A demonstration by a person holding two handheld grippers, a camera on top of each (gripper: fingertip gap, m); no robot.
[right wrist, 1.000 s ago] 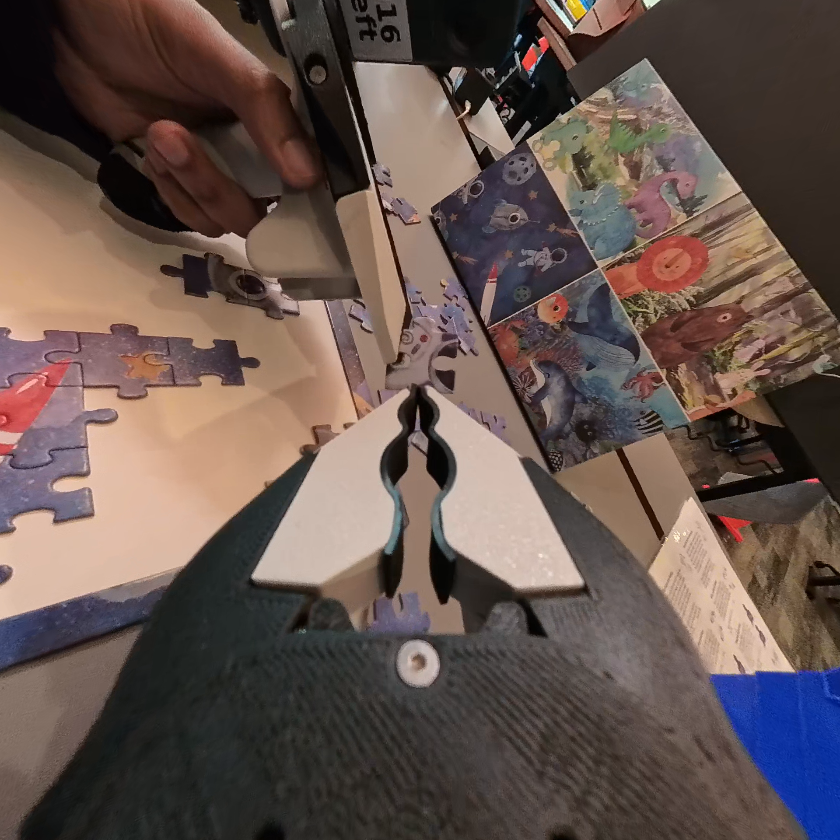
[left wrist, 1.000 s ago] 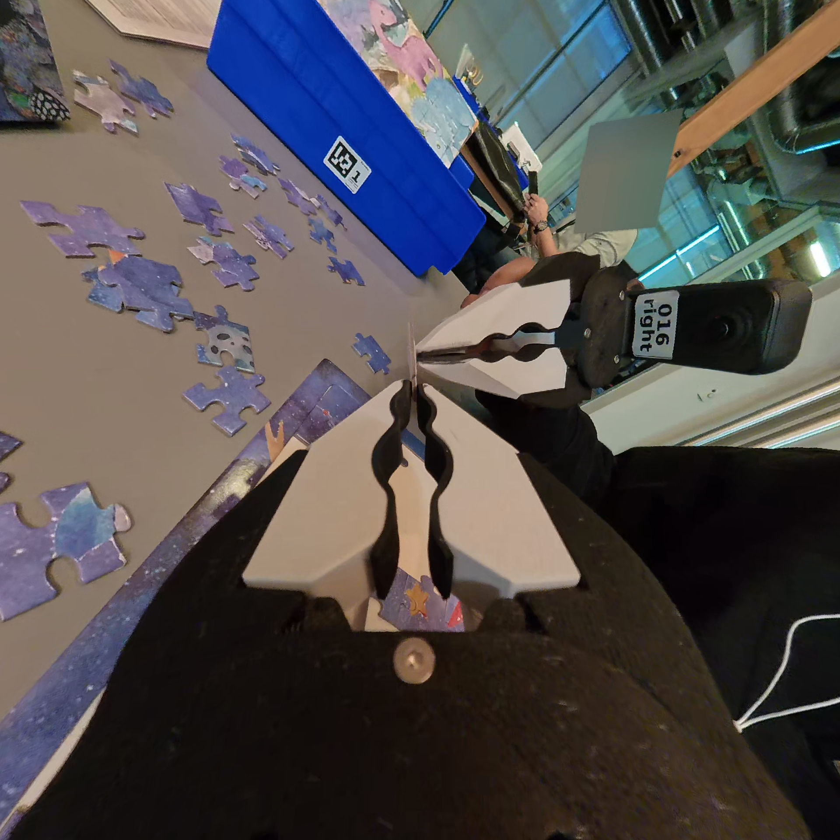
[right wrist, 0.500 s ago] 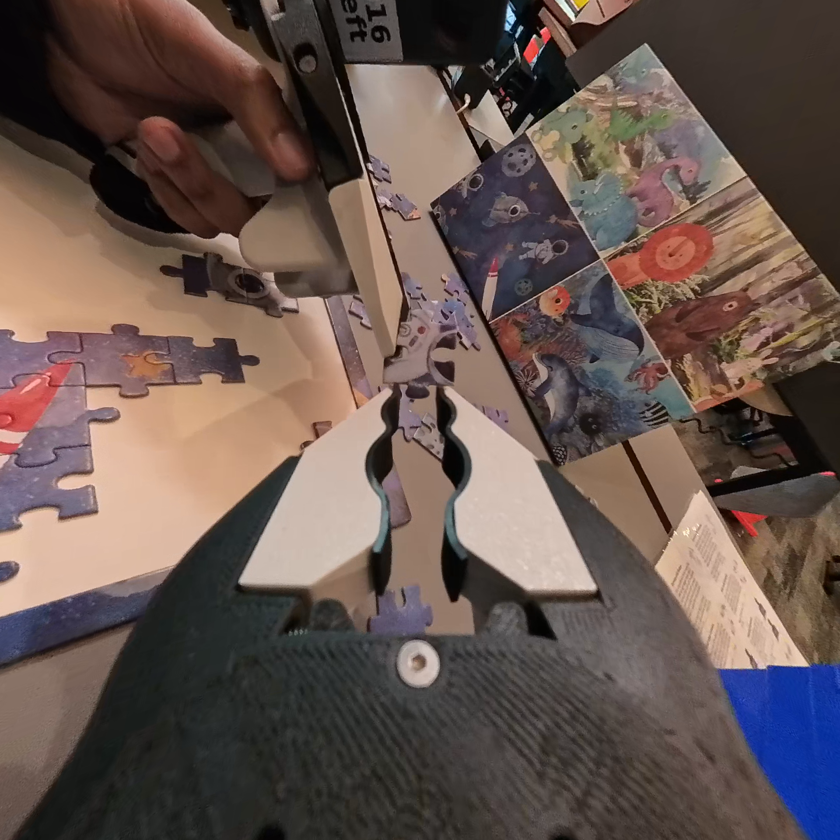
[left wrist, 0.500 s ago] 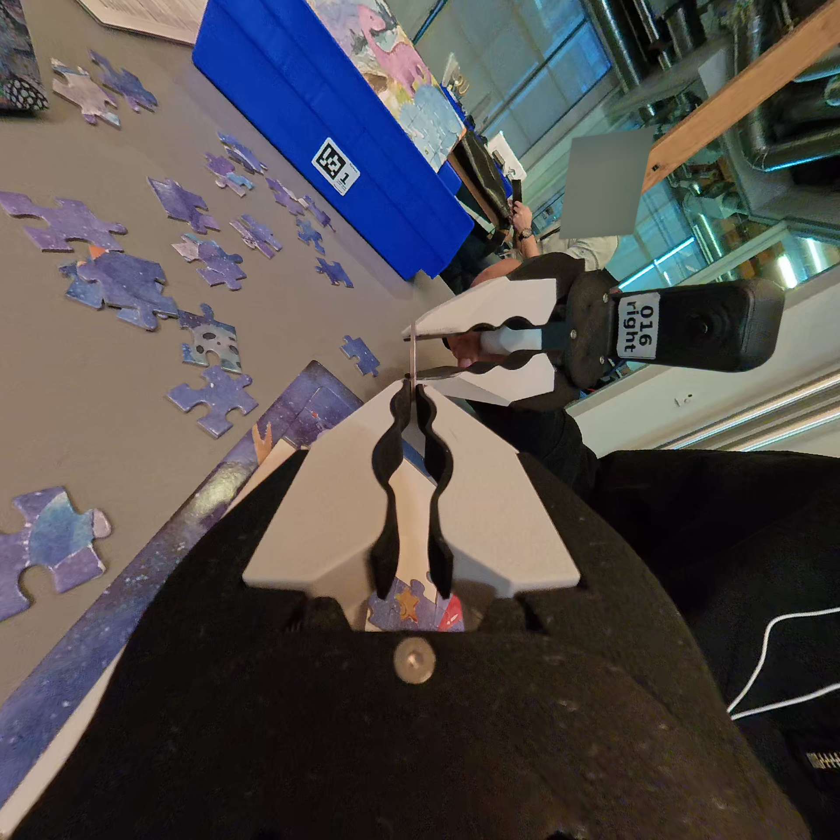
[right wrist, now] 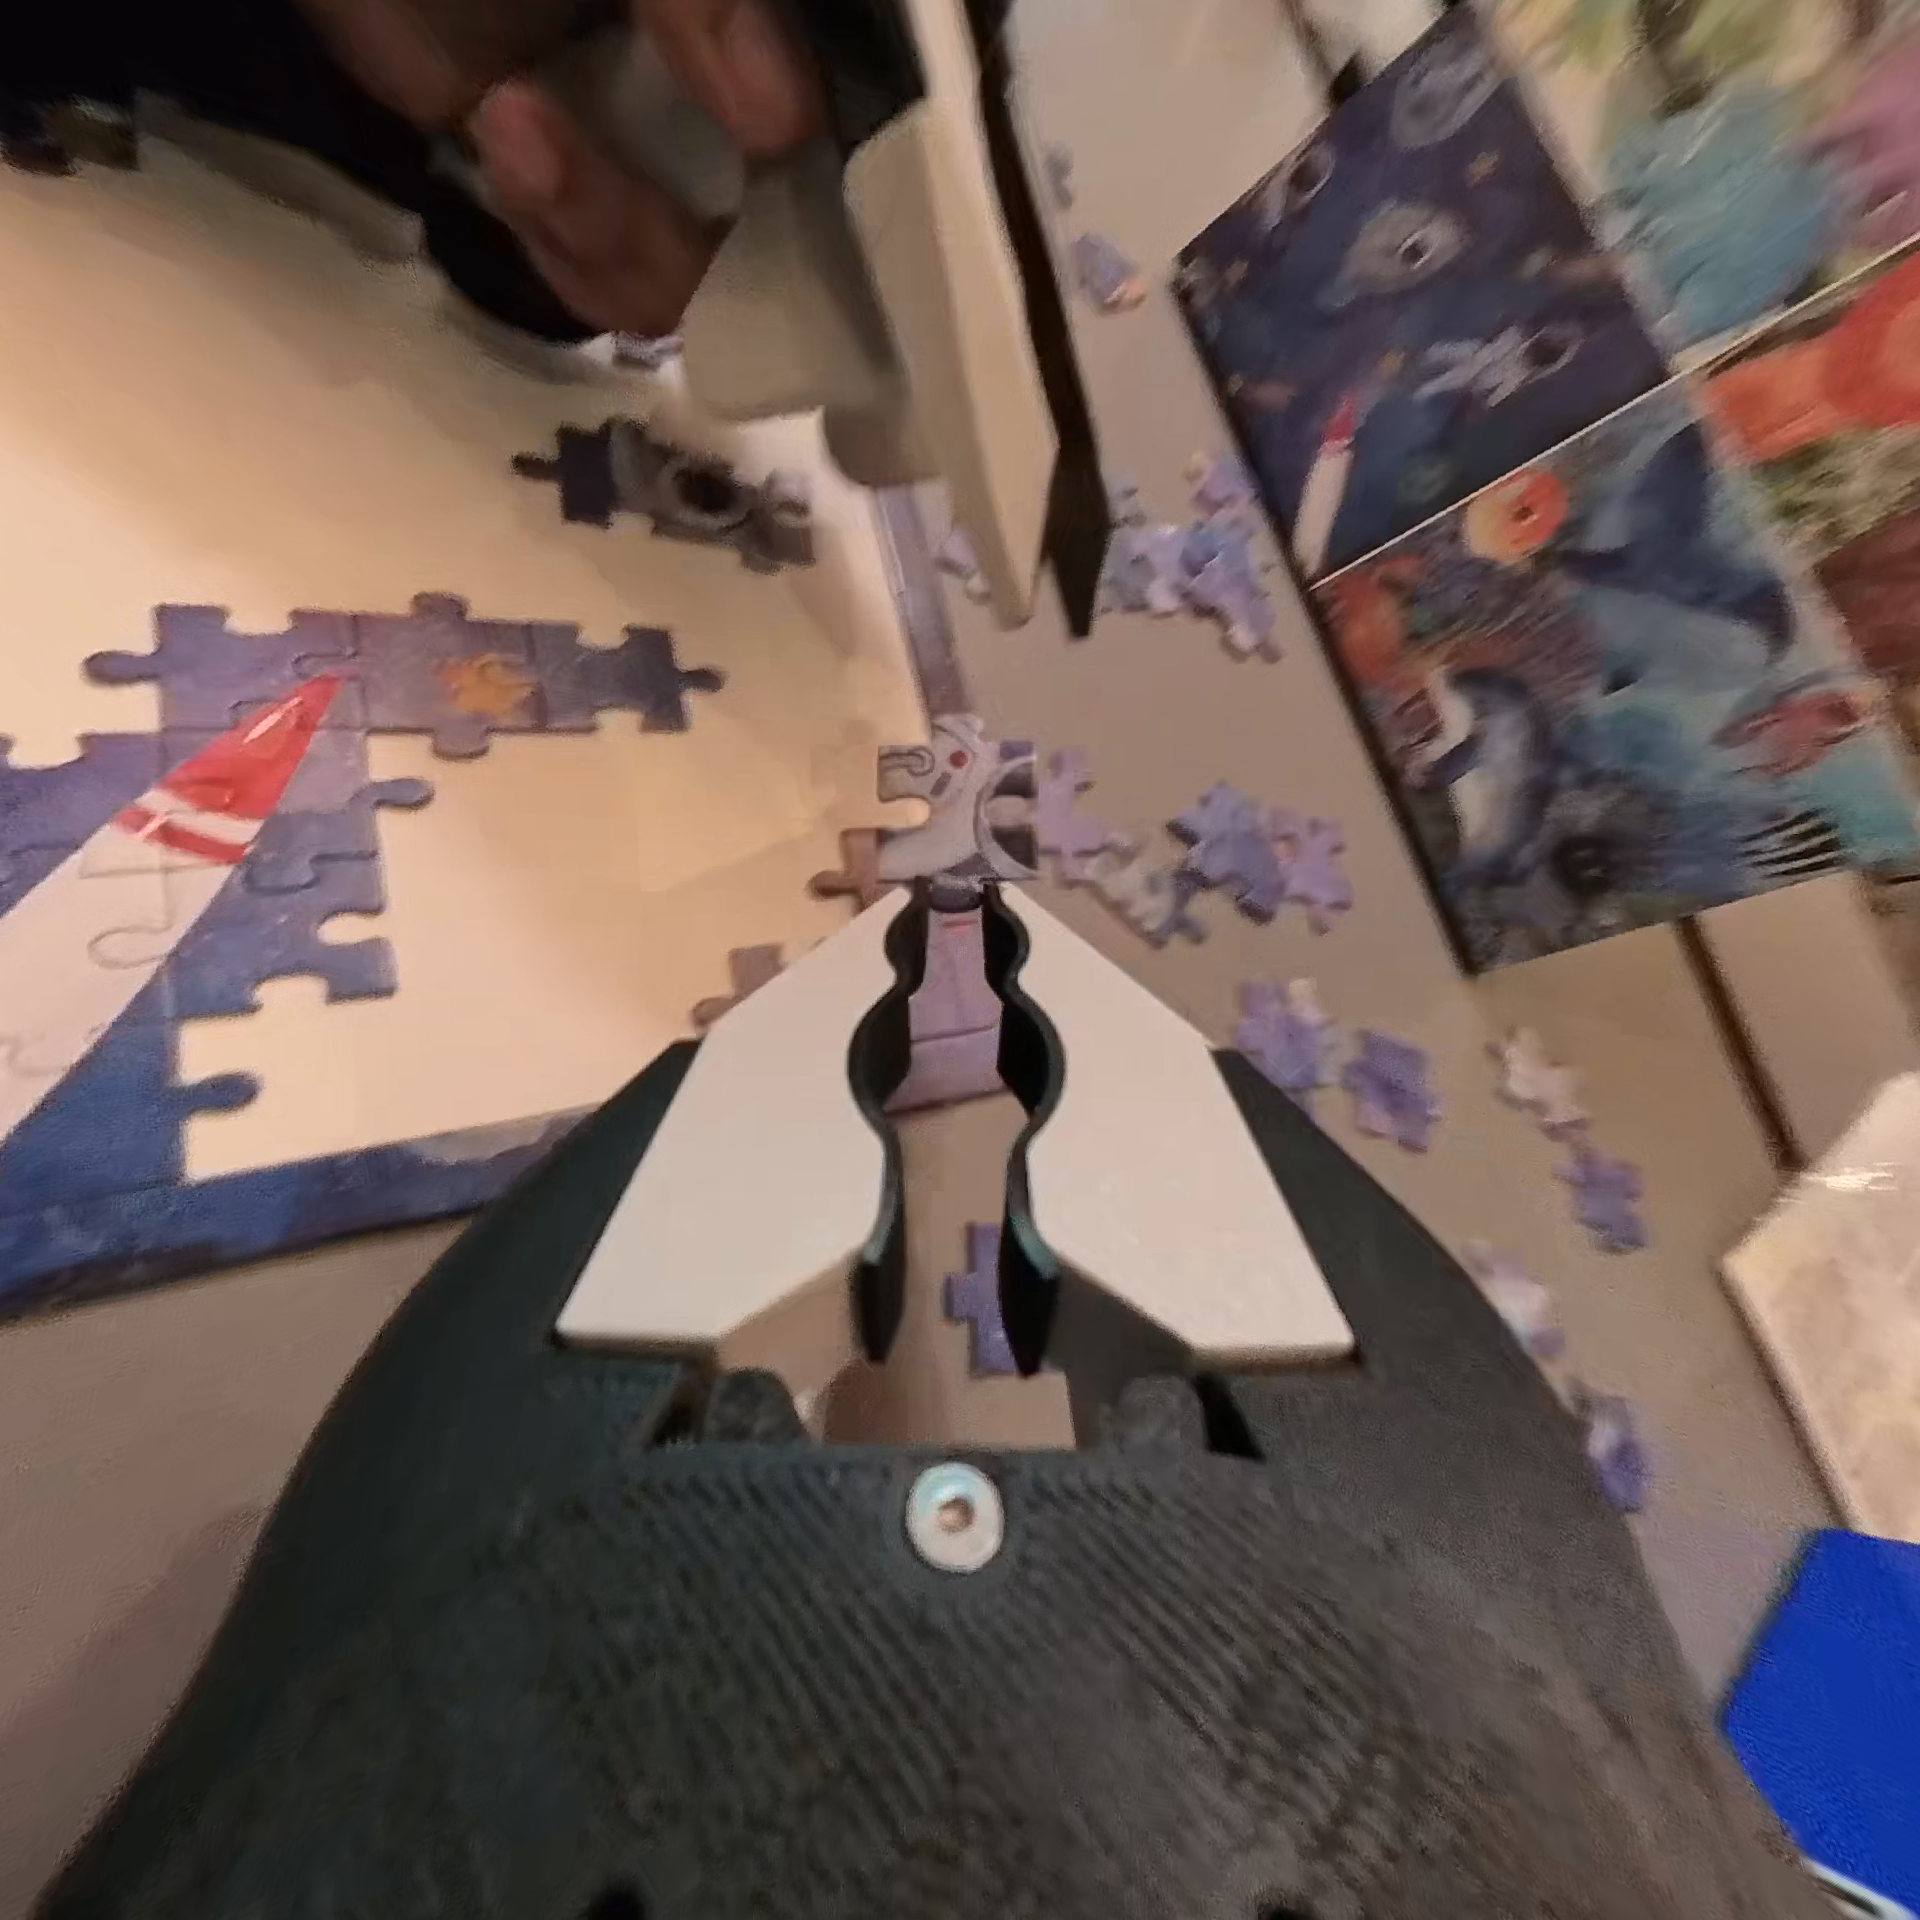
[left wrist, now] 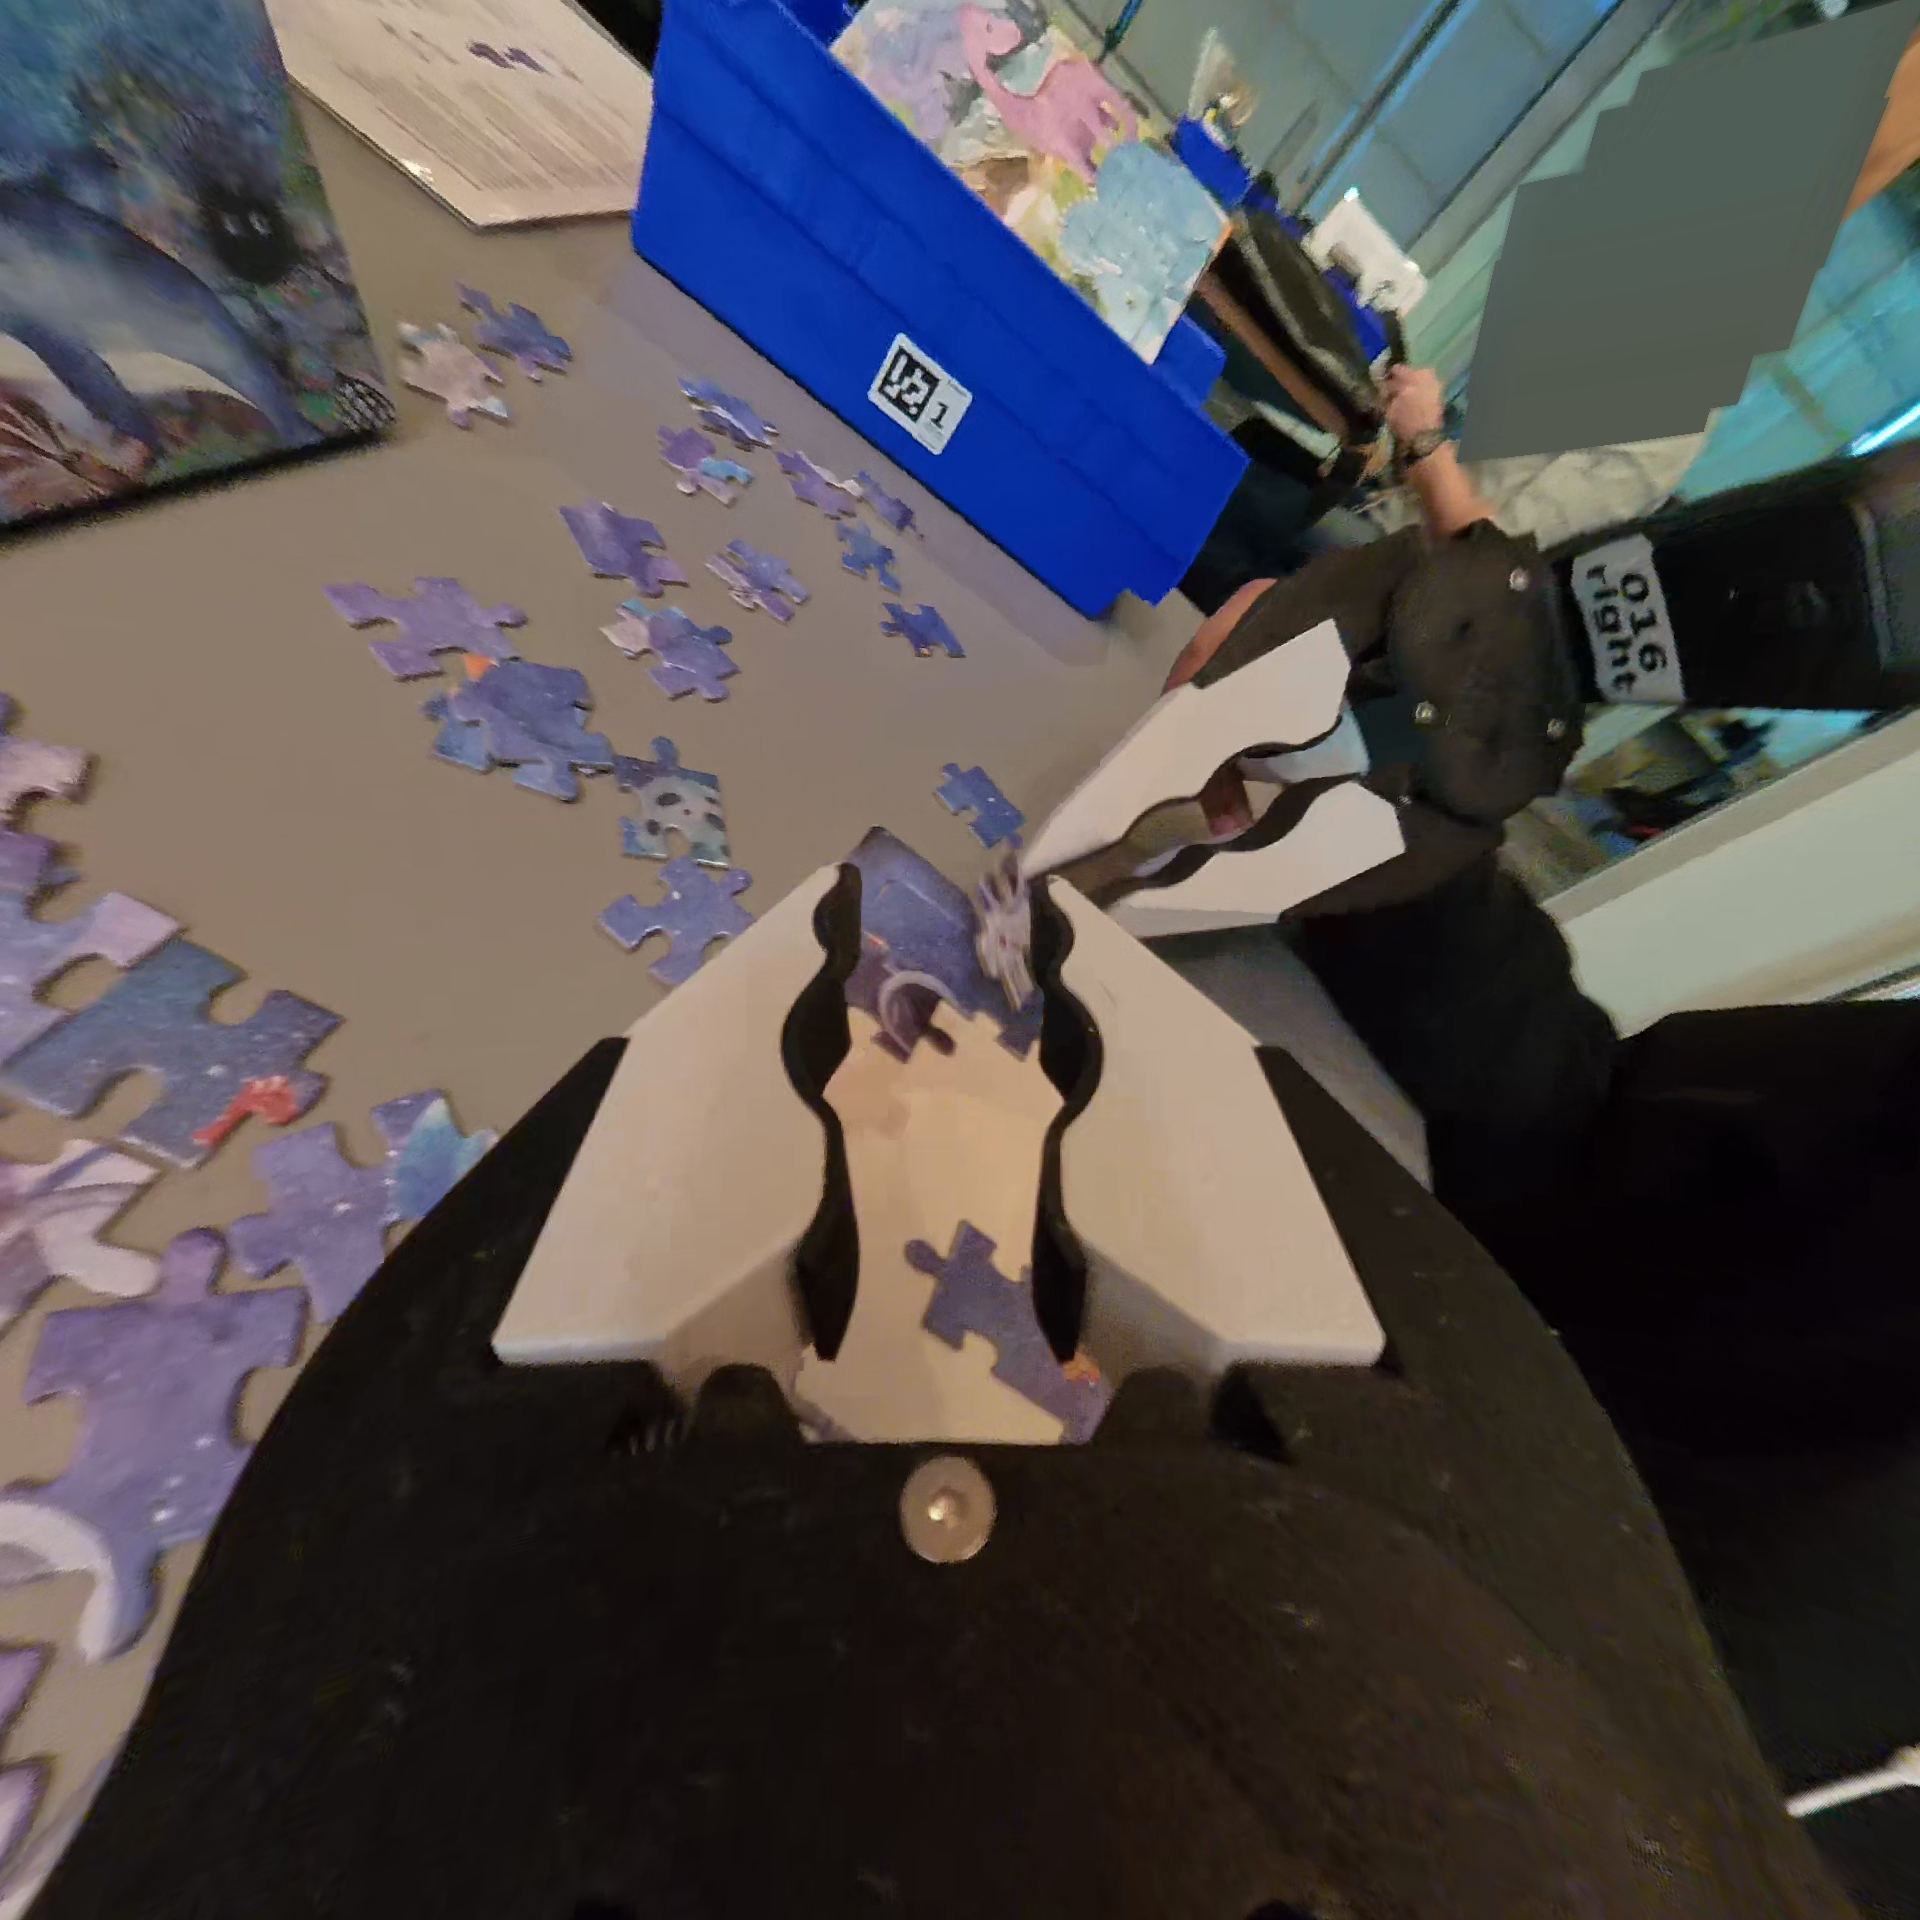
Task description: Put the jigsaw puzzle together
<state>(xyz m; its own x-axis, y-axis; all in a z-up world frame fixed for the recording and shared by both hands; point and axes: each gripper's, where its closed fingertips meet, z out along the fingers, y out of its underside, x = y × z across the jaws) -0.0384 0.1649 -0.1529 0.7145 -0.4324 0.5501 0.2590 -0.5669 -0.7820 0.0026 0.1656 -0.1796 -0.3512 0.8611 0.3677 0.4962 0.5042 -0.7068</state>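
The right hand-held gripper [right wrist: 954, 891] pinches a grey-and-white cardboard jigsaw piece [right wrist: 958, 798] by its lower edge, the piece standing upright just past its fingertips. Only the left wrist view shows this piece edge-on beside the right fingertip of the left hand-held gripper [left wrist: 951, 904], whose jaws, clamped on it half a second ago, now stand apart. Below lie the cream puzzle board [right wrist: 312, 468] and loose purple pieces [left wrist: 675, 914] scattered toward the grey table's [left wrist: 260, 831] far edge.

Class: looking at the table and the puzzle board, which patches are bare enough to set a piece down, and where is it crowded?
Bare: the cream puzzle board right of the joined pieces, and the grey table between the loose pieces. Crowded: beside the picture box.
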